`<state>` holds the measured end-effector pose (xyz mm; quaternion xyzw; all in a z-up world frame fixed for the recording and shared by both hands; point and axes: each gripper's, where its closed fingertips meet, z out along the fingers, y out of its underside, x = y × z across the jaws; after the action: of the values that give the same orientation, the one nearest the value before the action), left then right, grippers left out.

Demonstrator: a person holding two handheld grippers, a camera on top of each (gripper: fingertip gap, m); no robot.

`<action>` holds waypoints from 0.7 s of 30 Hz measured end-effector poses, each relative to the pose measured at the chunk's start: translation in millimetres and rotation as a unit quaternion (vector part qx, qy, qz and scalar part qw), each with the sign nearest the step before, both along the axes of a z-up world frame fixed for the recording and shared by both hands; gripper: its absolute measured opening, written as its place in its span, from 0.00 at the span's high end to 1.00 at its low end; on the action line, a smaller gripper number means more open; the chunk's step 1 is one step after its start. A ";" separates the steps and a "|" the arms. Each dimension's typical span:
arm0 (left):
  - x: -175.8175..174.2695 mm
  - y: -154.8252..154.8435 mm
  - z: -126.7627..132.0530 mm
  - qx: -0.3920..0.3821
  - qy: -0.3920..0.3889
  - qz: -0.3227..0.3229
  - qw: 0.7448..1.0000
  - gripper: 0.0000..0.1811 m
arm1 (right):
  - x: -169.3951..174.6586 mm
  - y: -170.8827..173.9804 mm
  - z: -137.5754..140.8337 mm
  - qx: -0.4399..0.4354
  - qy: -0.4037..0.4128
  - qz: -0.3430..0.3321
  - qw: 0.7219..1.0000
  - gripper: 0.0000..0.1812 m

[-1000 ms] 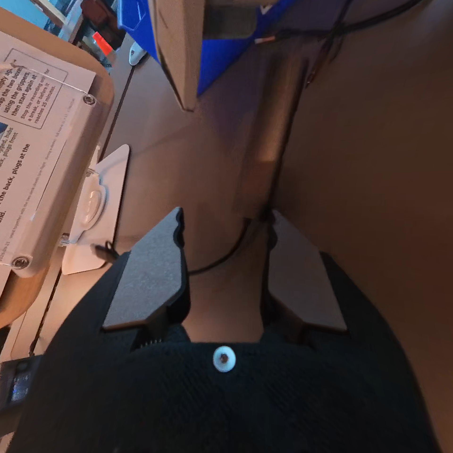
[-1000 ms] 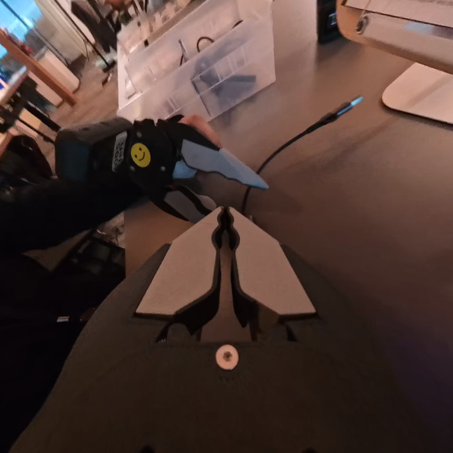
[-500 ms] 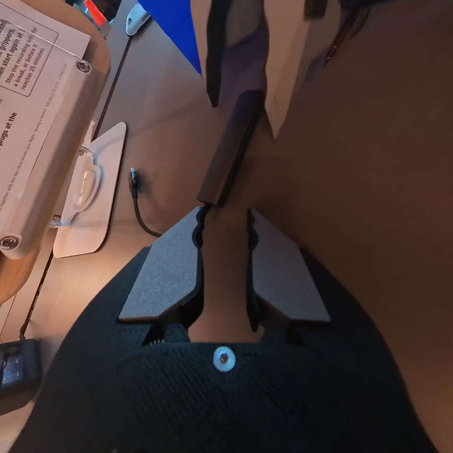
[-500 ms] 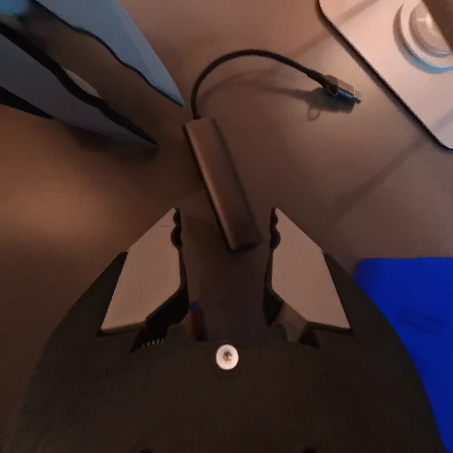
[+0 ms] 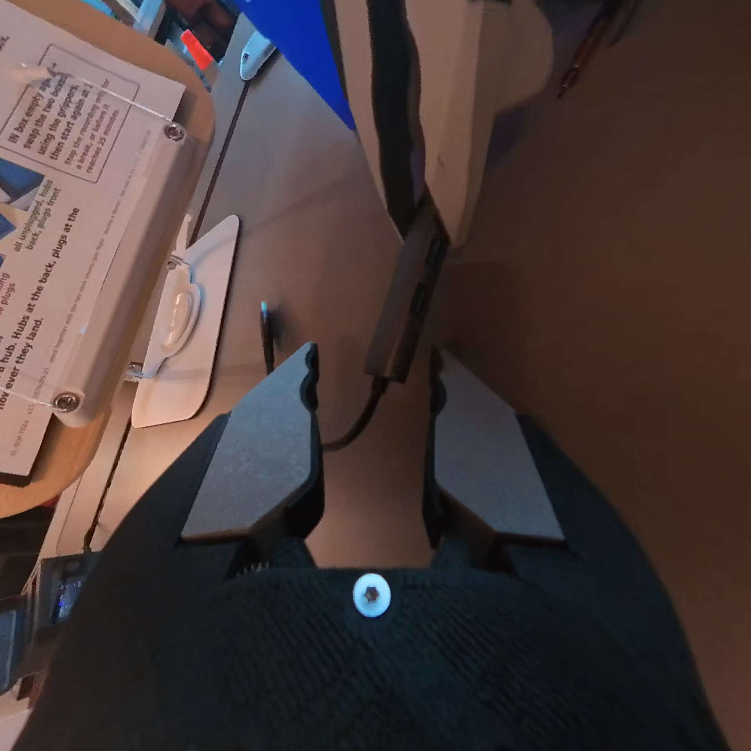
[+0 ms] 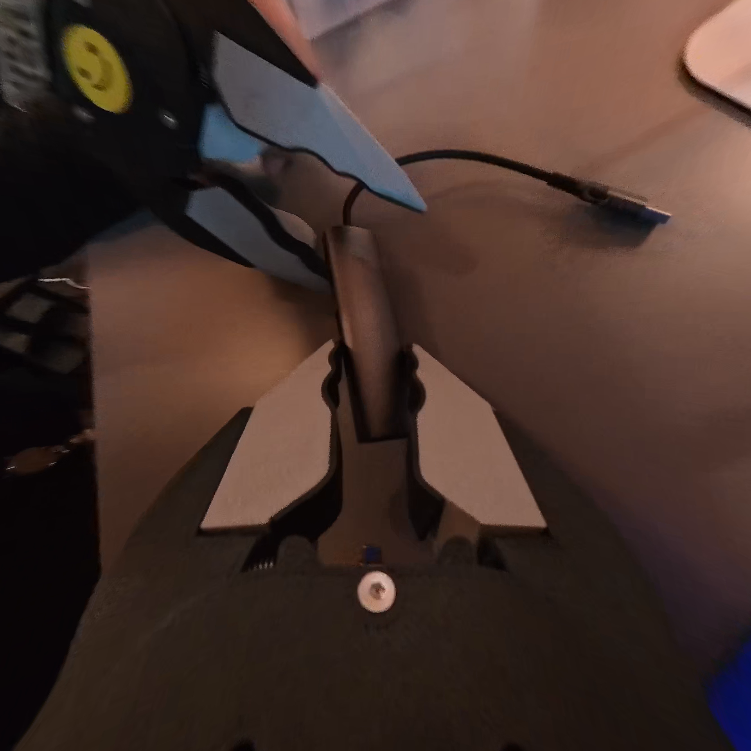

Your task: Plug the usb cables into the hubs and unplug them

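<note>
My right gripper (image 6: 372,365) has its jaws clamped on the near end of the hub (image 6: 363,325), a slim dark grey bar that sticks straight out ahead between the fingertips. Its short black cable (image 6: 467,156) comes off the far end, loops to the right and ends in a plug (image 6: 626,205) lying on the brown table (image 6: 569,365), well off to the right of my jaws.

My left gripper (image 5: 372,357) is spread wide and holding nothing. From that side the hub (image 5: 400,309) sits just ahead of the tips, a bit right of centre, with its ports showing along one edge, and the cable (image 5: 361,418) curls back down into the gap between my left fingers. The far end of the hub is pinched in the pale fingers (image 5: 467,122) of my other gripper, coming in from the top.

Off to the left of the left jaws: a white flat base (image 5: 187,325) and a sign board with a printed sheet (image 5: 73,227). The plug's tip (image 5: 264,309) shows just ahead of the left finger.
</note>
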<state>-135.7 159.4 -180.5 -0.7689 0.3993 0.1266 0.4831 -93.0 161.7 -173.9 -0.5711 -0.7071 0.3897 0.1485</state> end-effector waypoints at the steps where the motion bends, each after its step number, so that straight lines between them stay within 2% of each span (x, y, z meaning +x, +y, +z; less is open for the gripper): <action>1: 1.9 -0.6 -0.1 0.002 0.007 -0.005 1.000 0.72 | 0.8 -5.6 4.0 -0.016 0.007 0.012 1.000 0.84; 6: 10.8 -4.4 8.5 0.040 0.075 -0.020 0.996 0.89 | 3.6 -12.8 12.2 -0.072 0.030 0.036 0.996 0.85; 10: 16.5 -5.7 18.2 0.055 0.084 -0.013 0.995 0.91 | 4.4 -6.6 22.0 -0.090 0.063 0.034 0.993 0.84; 14: 27.6 -9.8 29.6 0.072 0.060 -0.027 0.995 0.92 | 3.7 4.6 32.1 -0.018 0.102 0.019 0.994 0.82; 21: 23.3 -7.6 26.8 0.078 0.090 -0.012 0.993 0.92 | -8.3 20.3 12.3 0.120 0.087 -0.029 0.989 0.80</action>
<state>-112.3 151.8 -153.8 -0.7095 0.4396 0.2203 0.5048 -101.3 182.0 -161.6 -0.5332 -0.7165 0.3457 0.2877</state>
